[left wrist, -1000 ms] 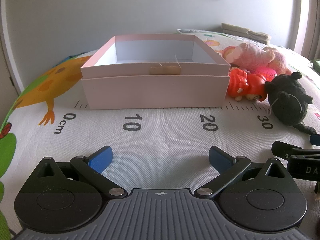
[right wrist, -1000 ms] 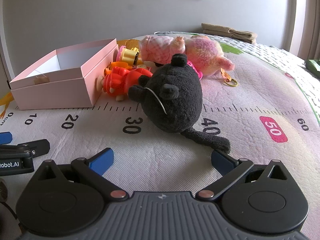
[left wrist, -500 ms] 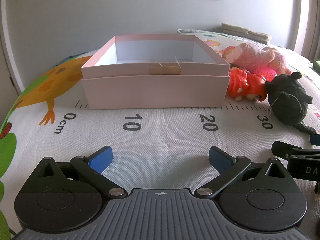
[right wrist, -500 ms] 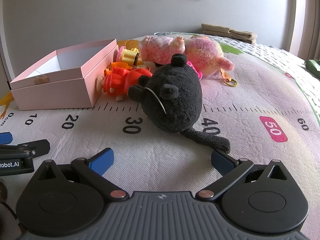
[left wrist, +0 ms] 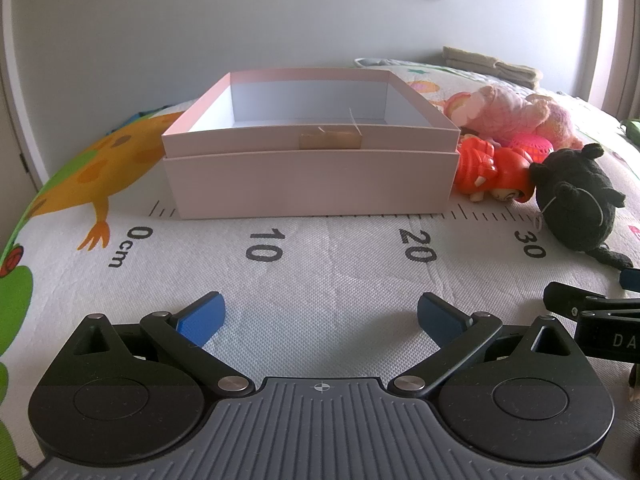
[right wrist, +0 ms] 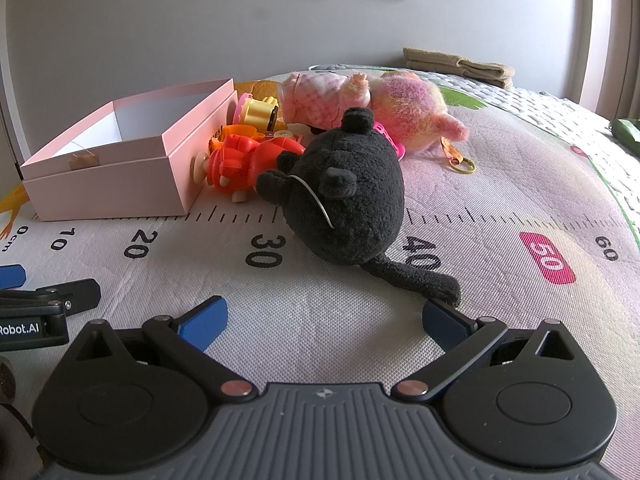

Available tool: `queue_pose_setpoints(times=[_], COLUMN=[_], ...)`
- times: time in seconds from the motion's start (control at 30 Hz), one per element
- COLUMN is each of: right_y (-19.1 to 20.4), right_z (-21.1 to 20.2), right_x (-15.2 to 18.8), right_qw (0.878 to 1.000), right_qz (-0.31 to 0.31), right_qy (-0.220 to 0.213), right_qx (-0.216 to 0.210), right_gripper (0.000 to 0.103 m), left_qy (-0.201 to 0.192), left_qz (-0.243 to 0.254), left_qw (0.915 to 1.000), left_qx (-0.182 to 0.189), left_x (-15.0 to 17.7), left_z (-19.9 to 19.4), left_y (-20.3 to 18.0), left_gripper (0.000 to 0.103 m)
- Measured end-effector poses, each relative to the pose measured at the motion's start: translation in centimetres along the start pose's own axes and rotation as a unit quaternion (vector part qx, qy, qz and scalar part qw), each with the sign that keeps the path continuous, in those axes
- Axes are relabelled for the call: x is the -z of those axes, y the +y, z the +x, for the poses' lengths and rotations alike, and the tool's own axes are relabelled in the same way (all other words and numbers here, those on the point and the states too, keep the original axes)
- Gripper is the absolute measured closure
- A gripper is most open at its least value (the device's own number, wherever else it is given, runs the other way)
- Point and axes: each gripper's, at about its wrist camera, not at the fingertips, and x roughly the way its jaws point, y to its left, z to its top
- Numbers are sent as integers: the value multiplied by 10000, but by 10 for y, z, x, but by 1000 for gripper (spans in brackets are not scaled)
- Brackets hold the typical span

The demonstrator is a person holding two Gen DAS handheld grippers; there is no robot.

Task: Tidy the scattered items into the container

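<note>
A: What are you facing, biggest first?

B: You are working over the play mat [left wrist: 320, 280], and your left gripper [left wrist: 321, 317] is pointing straight at the pink box [left wrist: 310, 178], well ahead of its jaws, which are standing wide and gripping nothing. From here the box is looking bare inside.

A: And the toys?

B: They are lying just right of the box. The black plush mouse [right wrist: 344, 200] is sitting straight ahead of your right gripper [right wrist: 323, 319], whose jaws are also spread wide with nothing between them. Its tail is trailing down almost to the right fingertip [right wrist: 442, 322]. Beyond it, the pink plush doll [right wrist: 372, 108] is lying farthest from the jaws, and the orange plastic figure [right wrist: 244, 164] is touching the box wall.

A: How should I be taking it?

B: I judge the mouse is coming first. You should be advancing until the jaws are straddling the fat body, not the tail, which would be dangling and swinging, and squeezing deep, since plush is giving.
</note>
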Motion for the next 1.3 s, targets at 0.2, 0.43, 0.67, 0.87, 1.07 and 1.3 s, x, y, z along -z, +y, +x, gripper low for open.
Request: queue_pose_setpoints(times=[0.2,0.43,0.67,0.87,1.07,1.3], right_y=[0,0,0,0,0,-2], right_z=[0,-1,-1,-1,-1,0], right_x=[0,1,1,1,1,-4], right_qw=[10000,10000,10000,10000,10000,9998], right_qz=[-1,-1,-2,-3,-36,-75], right_qy=[0,-4,-8,-7,34,195], right_qx=[0,-1,-2,-2,15,-61], right_gripper=[0,0,0,0,0,0], left_qy=[-1,-1,-2,-3,-21,50], left_qz=[0,1,1,4,35,-25], left_qw=[10000,10000,10000,10000,9999,9999], left_qx=[-1,-1,-2,-8,-99,-84], left_x=[0,0,0,0,1,0], left_z=[0,0,0,0,-1,-1], left_y=[0,0,0,0,-4,-2], left_gripper=[0,0,0,0,0,0])
